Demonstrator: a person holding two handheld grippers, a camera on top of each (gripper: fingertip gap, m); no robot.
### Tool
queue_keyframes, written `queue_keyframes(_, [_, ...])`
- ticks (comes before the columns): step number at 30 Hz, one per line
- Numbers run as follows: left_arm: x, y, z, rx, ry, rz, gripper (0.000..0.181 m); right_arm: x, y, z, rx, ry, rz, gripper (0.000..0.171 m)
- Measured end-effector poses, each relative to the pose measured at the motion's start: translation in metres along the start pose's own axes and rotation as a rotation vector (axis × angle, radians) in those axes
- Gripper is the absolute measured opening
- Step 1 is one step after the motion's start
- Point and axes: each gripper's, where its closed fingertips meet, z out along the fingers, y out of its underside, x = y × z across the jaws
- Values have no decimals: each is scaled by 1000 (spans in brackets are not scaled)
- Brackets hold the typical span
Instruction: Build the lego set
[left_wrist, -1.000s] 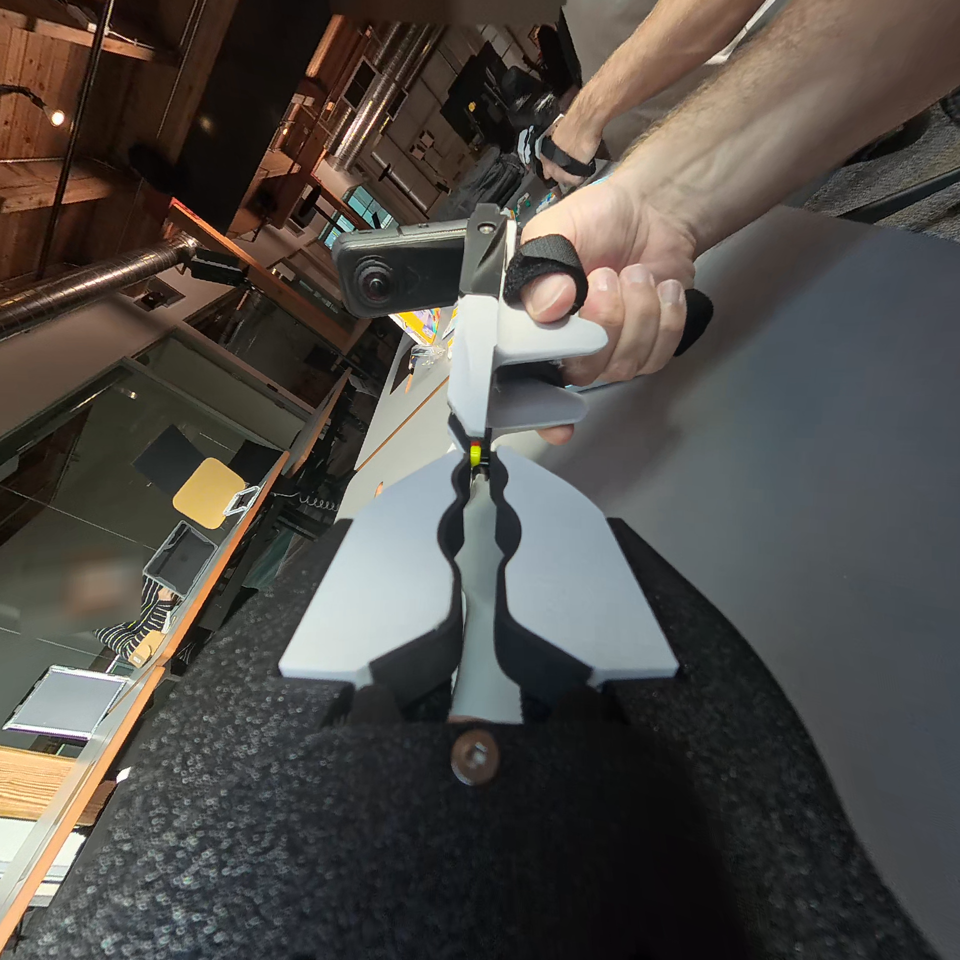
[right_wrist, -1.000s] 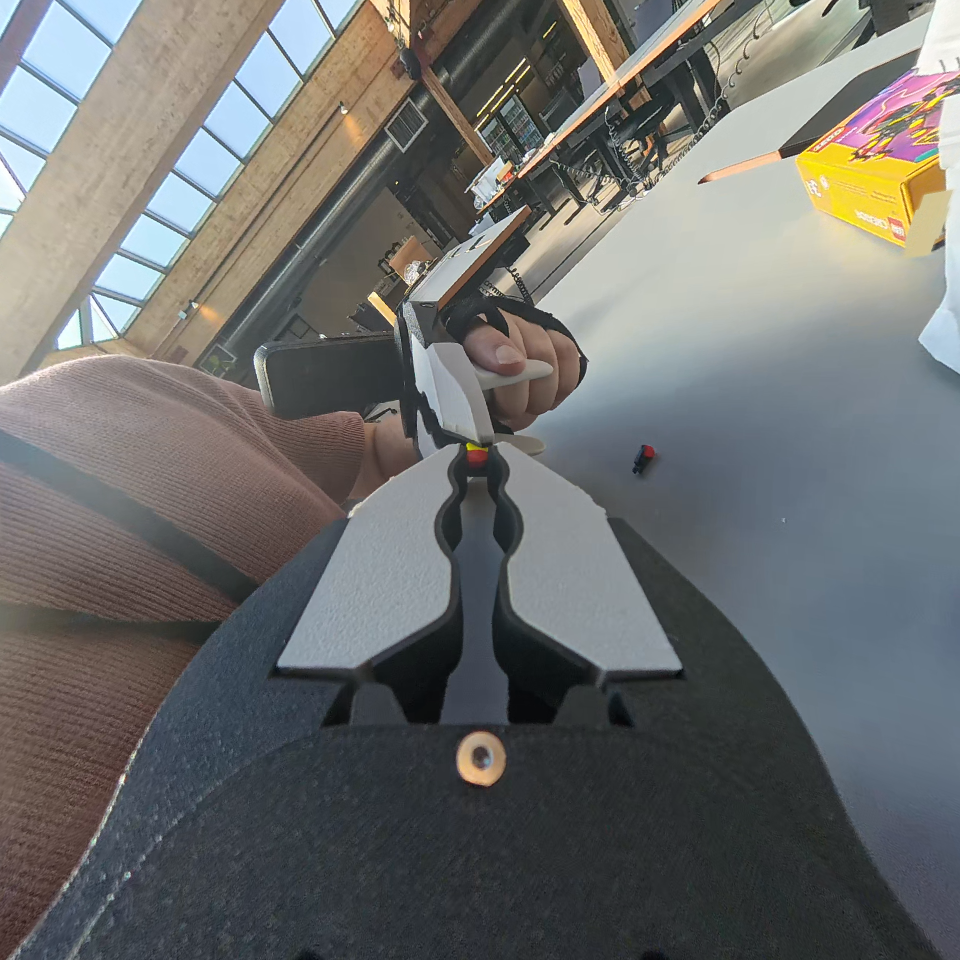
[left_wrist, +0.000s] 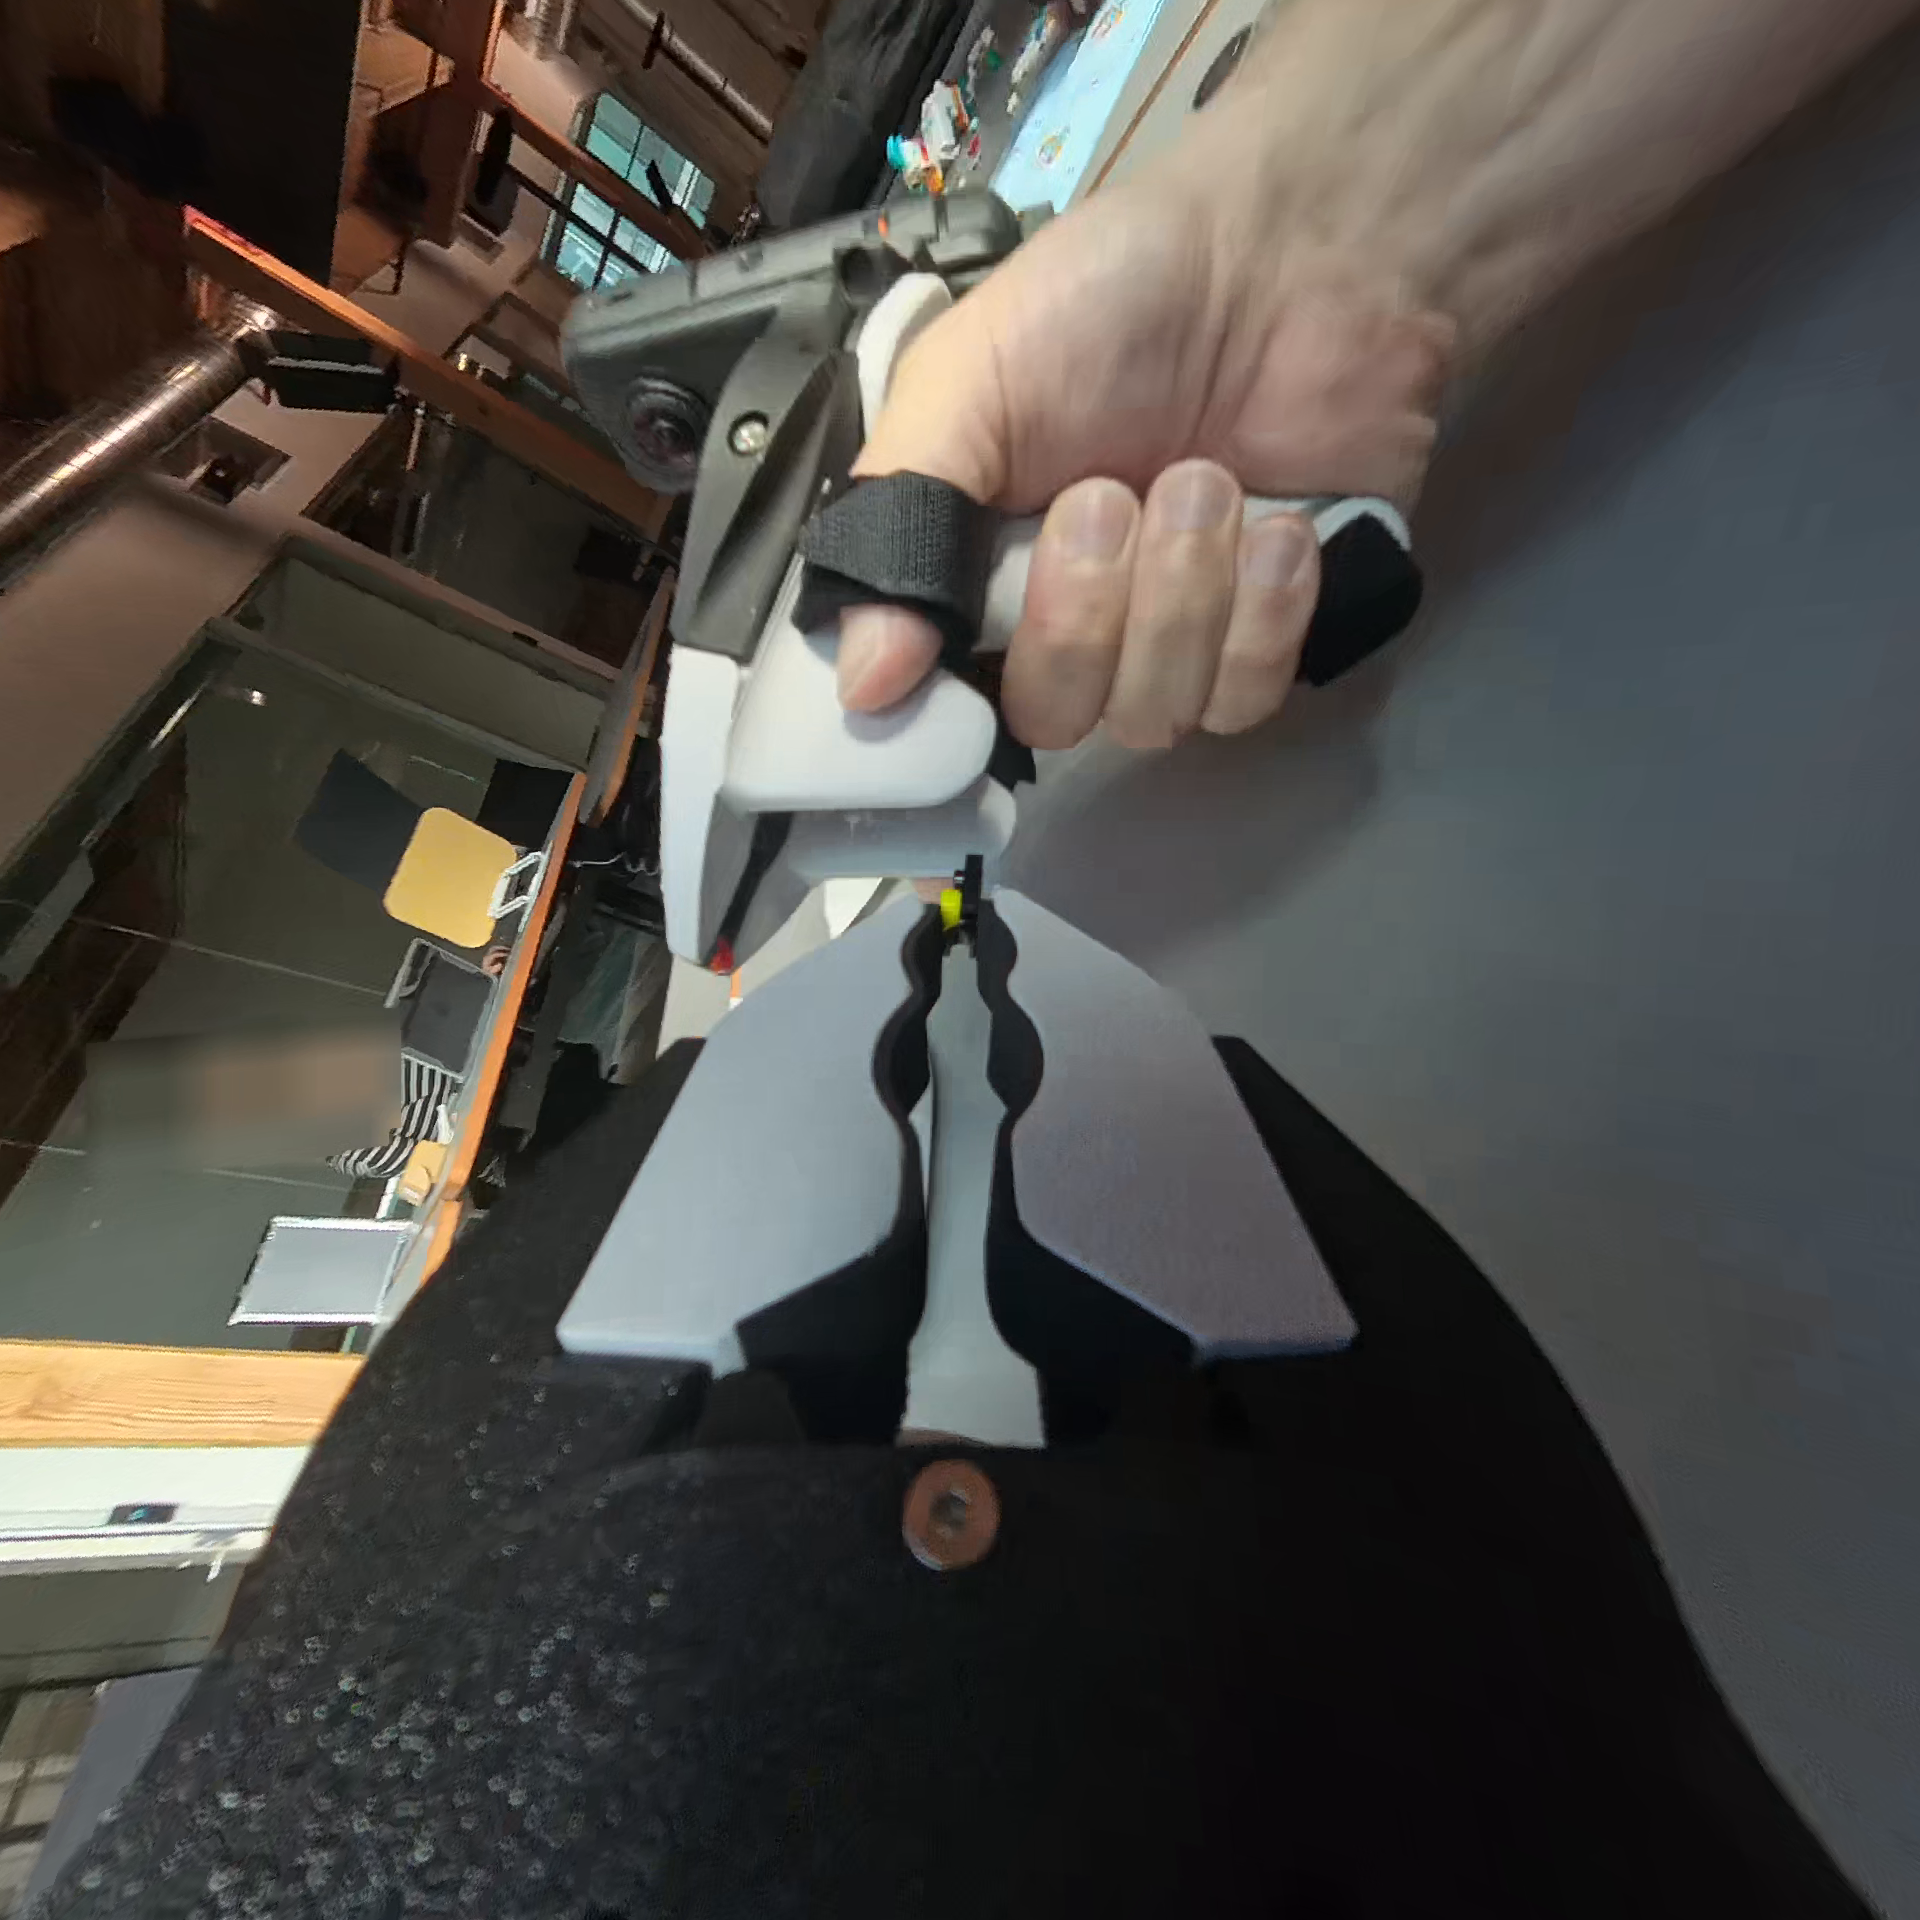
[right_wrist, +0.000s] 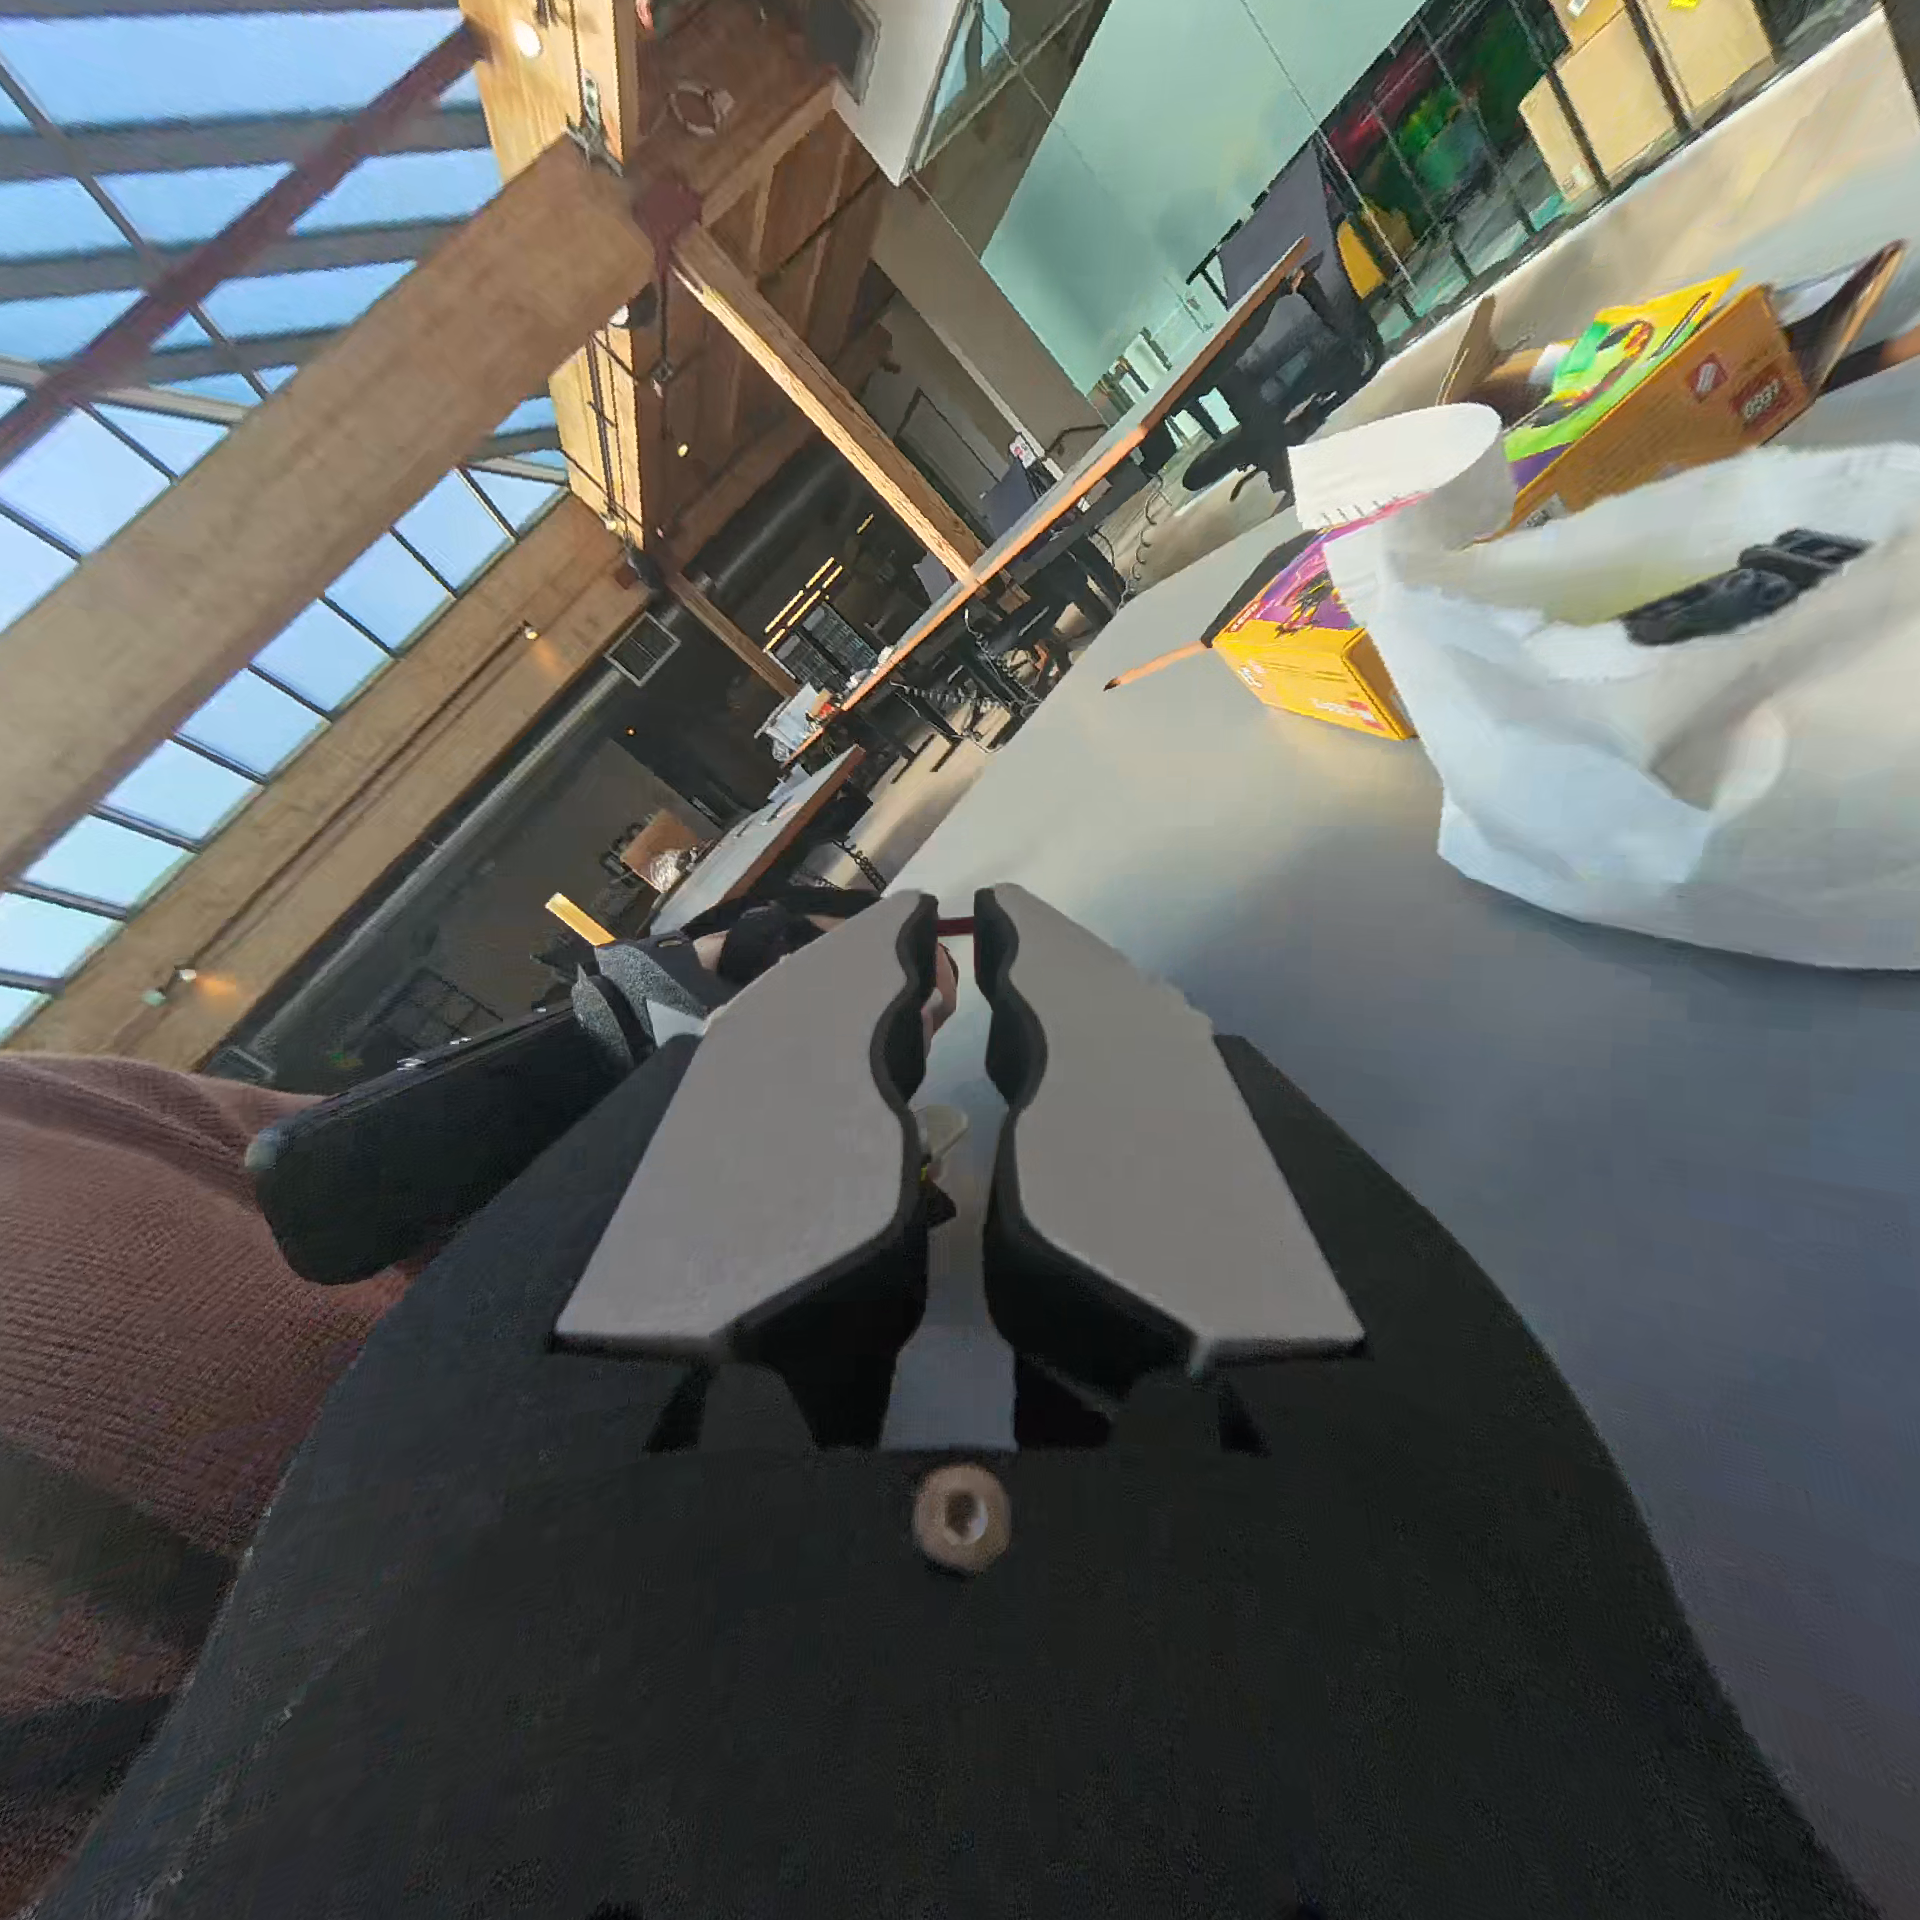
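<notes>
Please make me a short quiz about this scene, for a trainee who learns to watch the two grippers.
1. True or false: the left gripper holds a small yellow piece at its tips.
2. Which thing lies on the table beside the white bag? A: a yellow box. B: a bottle. C: a plate.
3. Fill in: the piece between the right gripper's tips is ___.
Key: 1 true; 2 A; 3 red.

The tiny yellow-and-black piece (left_wrist: 951, 906) pinched at the left hand-held gripper (left_wrist: 958, 920) tips is too small to identify. Beyond it, the right hand-held gripper (left_wrist: 831, 748) is motion-blurred (its fingertips partly hidden), and the forearm (left_wrist: 1558, 208) leaves the frame.
</notes>
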Motion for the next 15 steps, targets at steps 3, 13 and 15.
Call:
queue_keyframes(3, [-15, 6, -6, 14, -12, -76, 6, -7, -18, -7, -19, -4, -80, 6])
queue_keyframes(13, [-39, 26, -16, -17, -70, -220, 6, 57, -73, 13, -338, 274, -542, 7])
queue_keyframes(15, [-45, 30, -17, -30, -95, -224, 6, 75, -71, 27, -460, 292, -610, 8])
